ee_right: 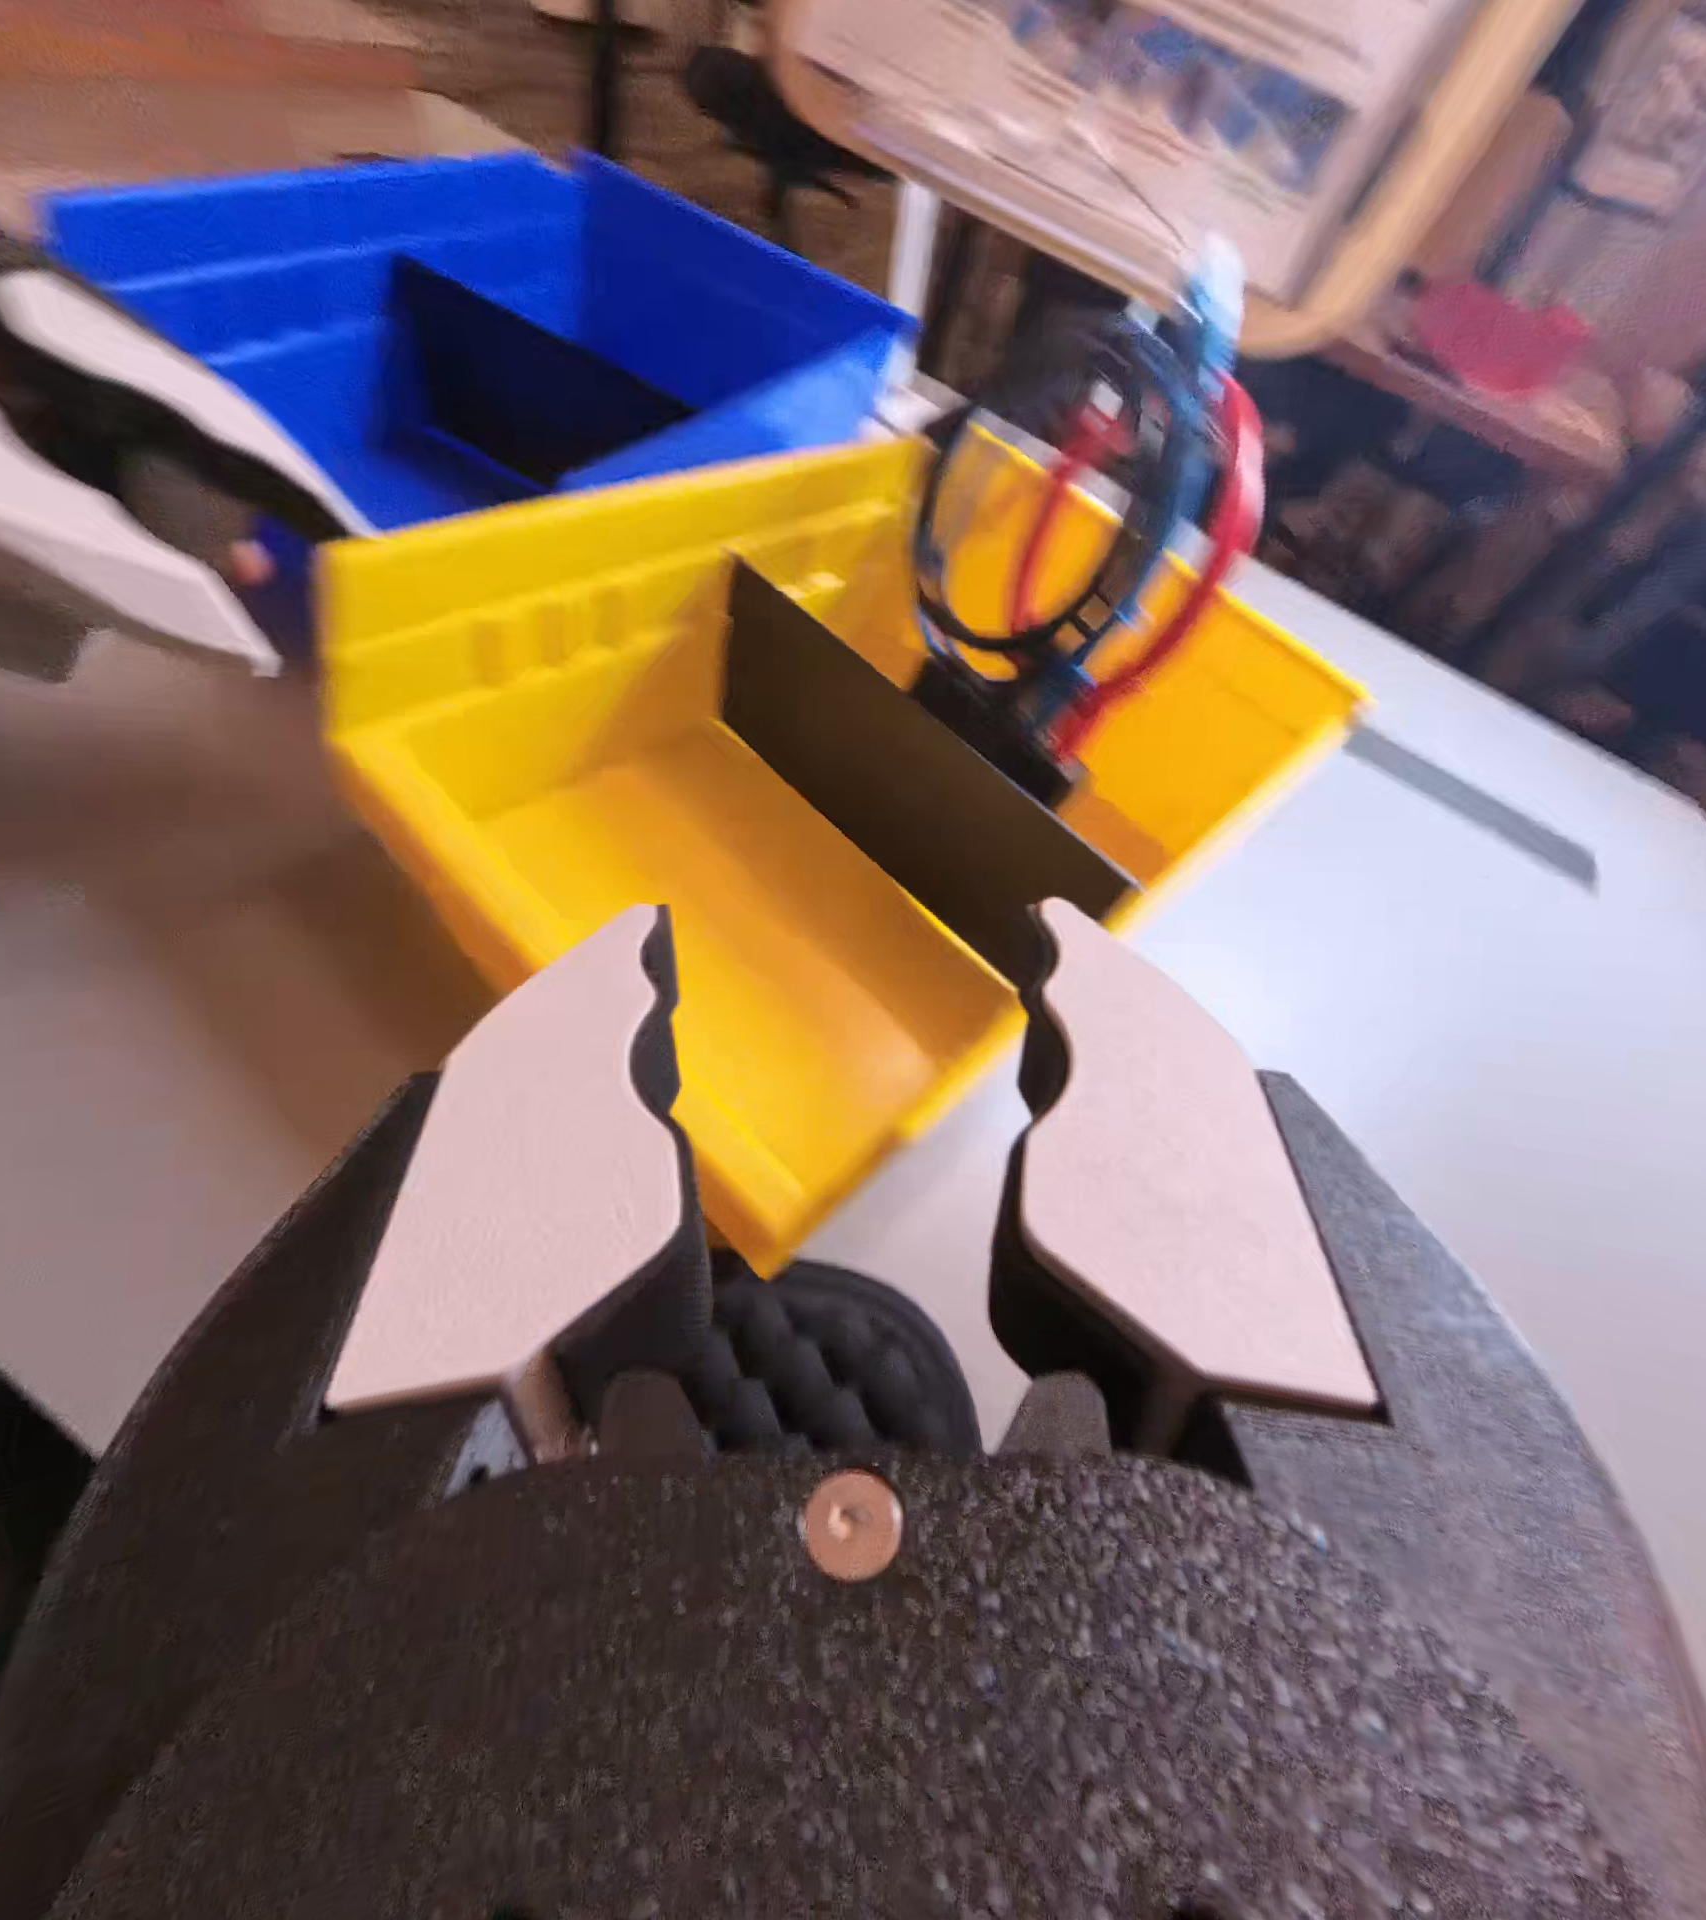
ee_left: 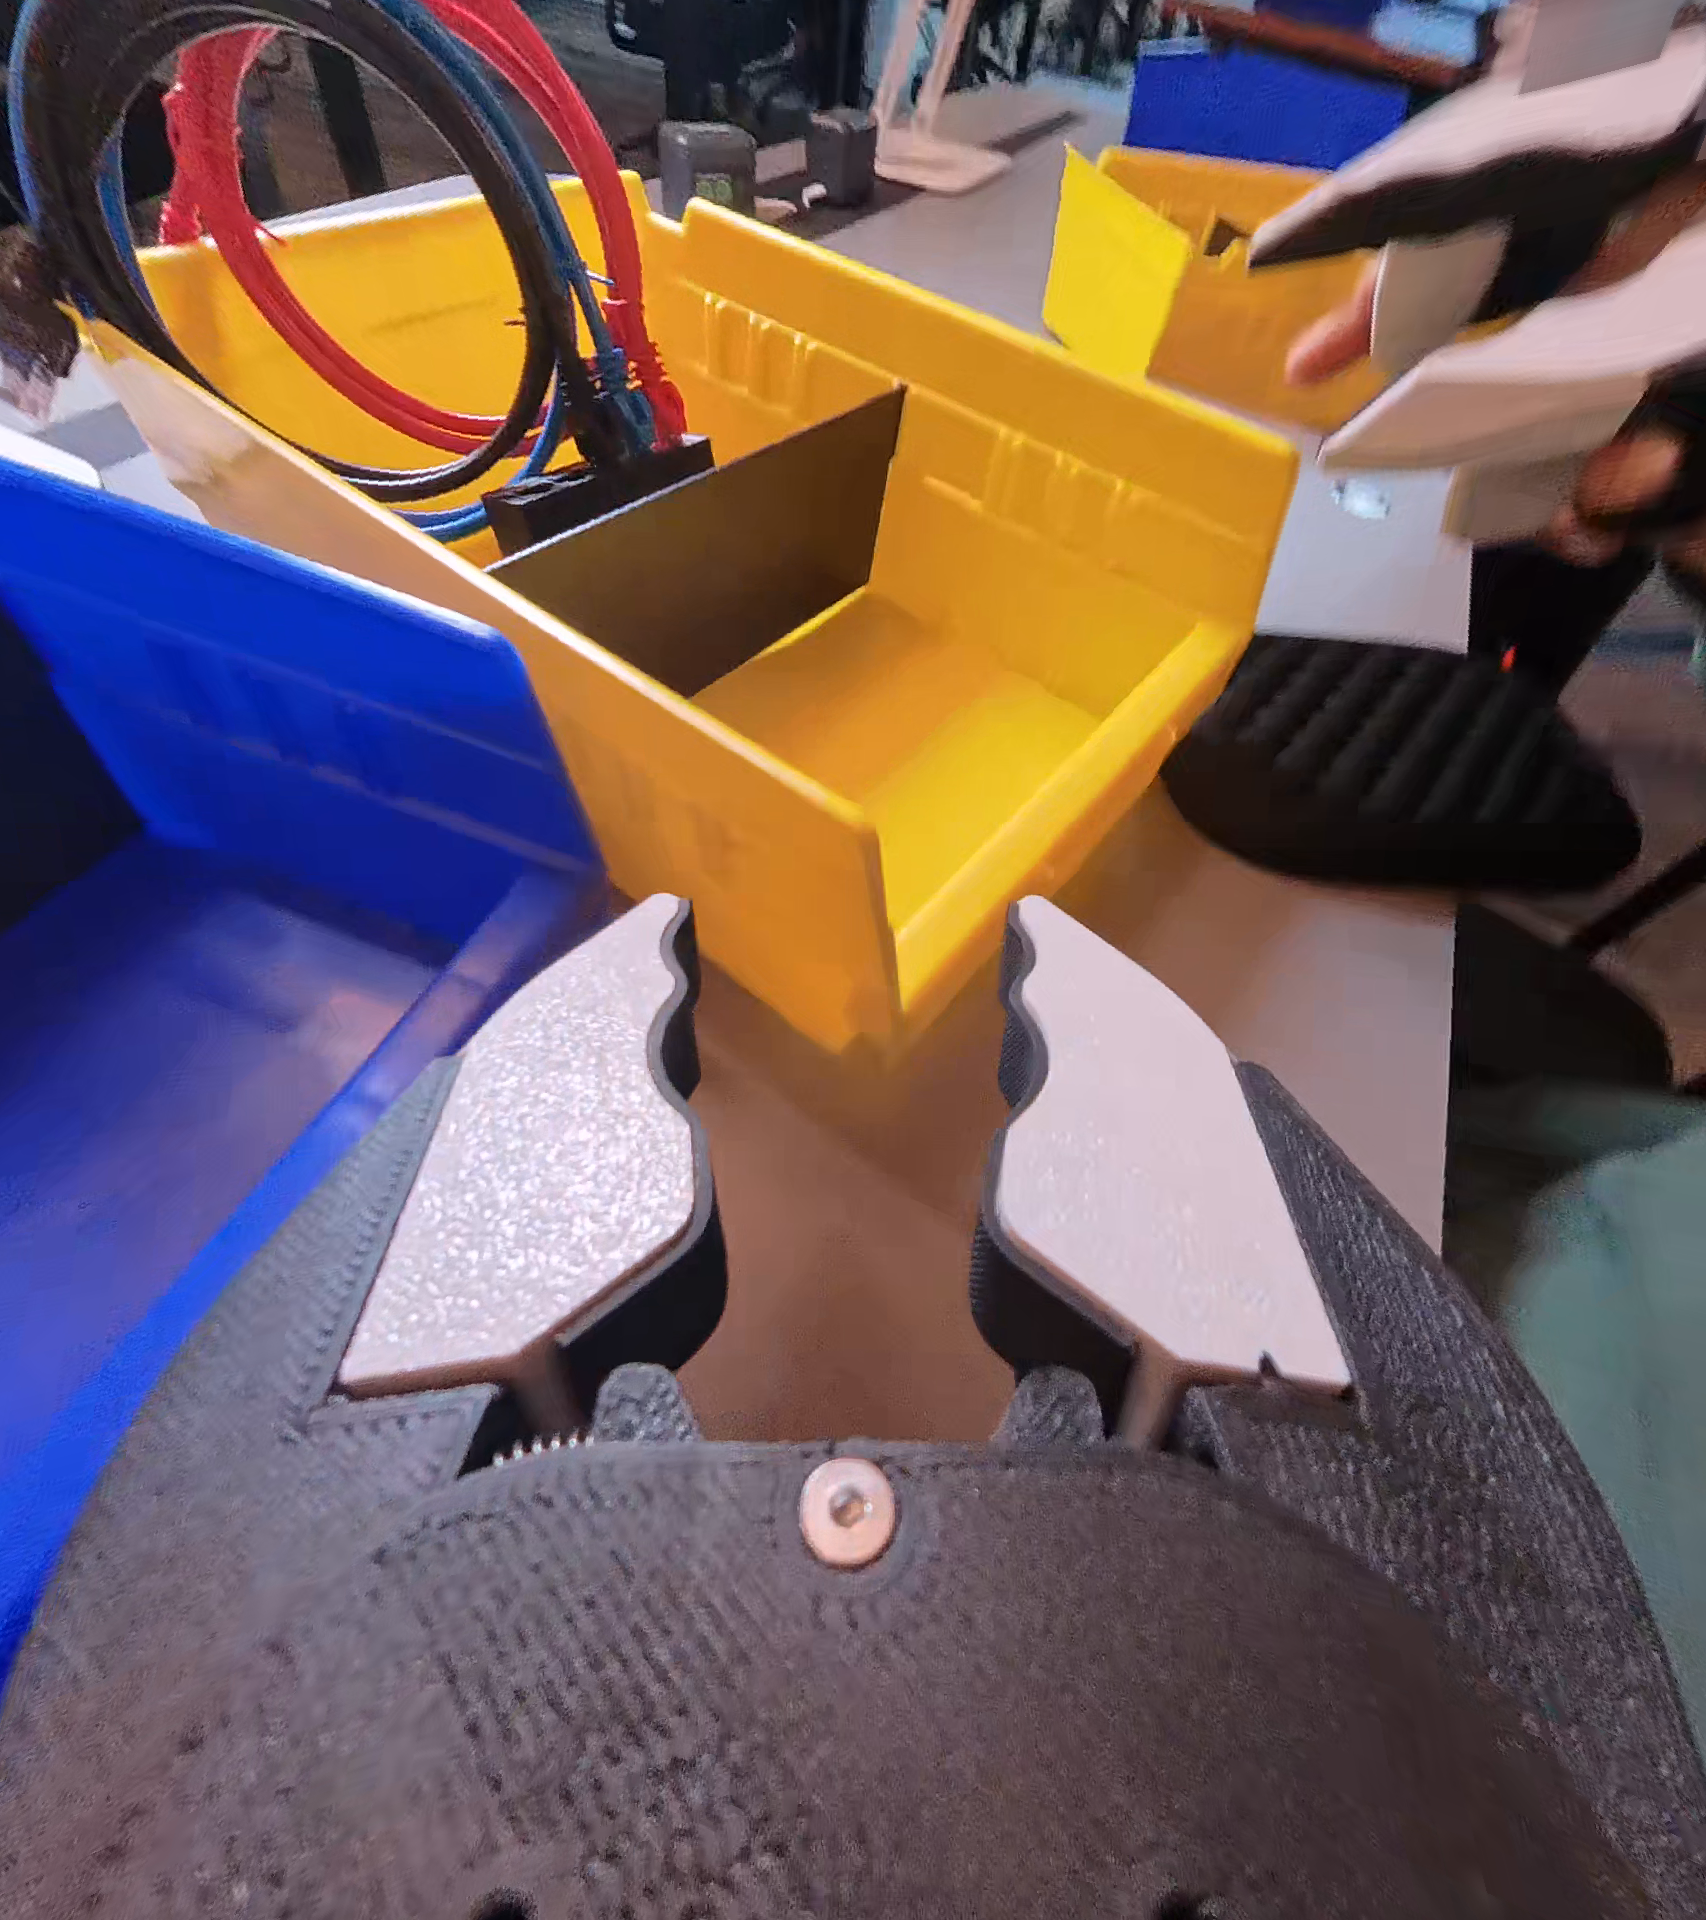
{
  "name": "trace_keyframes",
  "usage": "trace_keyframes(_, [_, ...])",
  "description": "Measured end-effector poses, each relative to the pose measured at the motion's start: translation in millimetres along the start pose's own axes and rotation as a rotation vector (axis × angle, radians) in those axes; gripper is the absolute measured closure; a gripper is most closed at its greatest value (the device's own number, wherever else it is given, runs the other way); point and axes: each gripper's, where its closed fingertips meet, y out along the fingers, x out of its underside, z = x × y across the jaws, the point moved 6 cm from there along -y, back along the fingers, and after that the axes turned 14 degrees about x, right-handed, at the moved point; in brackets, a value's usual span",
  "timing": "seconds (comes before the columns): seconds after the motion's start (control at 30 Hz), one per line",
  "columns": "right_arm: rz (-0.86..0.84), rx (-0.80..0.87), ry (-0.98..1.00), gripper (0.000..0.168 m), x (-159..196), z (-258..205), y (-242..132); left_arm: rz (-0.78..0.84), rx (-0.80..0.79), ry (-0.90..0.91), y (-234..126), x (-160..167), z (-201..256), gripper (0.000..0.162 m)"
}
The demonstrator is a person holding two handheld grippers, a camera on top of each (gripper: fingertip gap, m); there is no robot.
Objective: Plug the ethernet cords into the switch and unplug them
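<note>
The switch (ee_left: 600, 494), a small black box, sits in the far compartment of the yellow bin (ee_left: 1036, 644), behind the black divider (ee_left: 724, 561) that stands across the bin. The cords seem already plugged in: a red cord (ee_left: 558, 156), a blue cord (ee_left: 506, 135) and a black cord (ee_left: 361, 52) rise from its top in big loops and stand higher than the bin wall. The near compartment of the yellow bin looks bare. A blue bin (ee_left: 205, 727) stands just beside the yellow one on the table (ee_right: 1400, 1039), and a second yellow bin (ee_left: 1171, 270) is farther back. Both grippers are in the air, apart from the switch, and hold nothing: the left gripper (ee_left: 849, 925) has its jaws spread and points at the near corner of the yellow bin, and the right gripper (ee_right: 849, 925) is also wide open above the near compartment. I judge that the step in hand is the approach for unplugging. To do it well, one gripper should hold down the body of the switch, because it is light and will probably lift with the cord. The other gripper should take one plug close to the port, press its latch, and pull straight along the port. It should not pull on the loop of the cord.
</note>
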Motion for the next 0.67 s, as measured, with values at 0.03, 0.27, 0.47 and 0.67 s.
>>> trace_keyframes(0.03, [-0.048, 0.051, 0.057, 0.098, 14, 9, 3, 0.018, -0.034, -0.02, 8, -1, -3, 0.106])
trace_keyframes(0.27, [-0.142, 0.21, 0.073, 0.15, 58, 11, 32, -0.201, -0.288, 0.201, 48, -7, -10, 0.134])
trace_keyframes(0.47, [0.113, 0.367, -0.04, 0.159, 11, 2, -14, -0.098, -0.372, 0.352, 10, -40, 27, 0.142])
trace_keyframes(0.67, [0.435, 0.228, -0.044, 0.159, -96, -54, -24, 0.016, -0.633, 0.478, -122, -82, 75, 0.141])
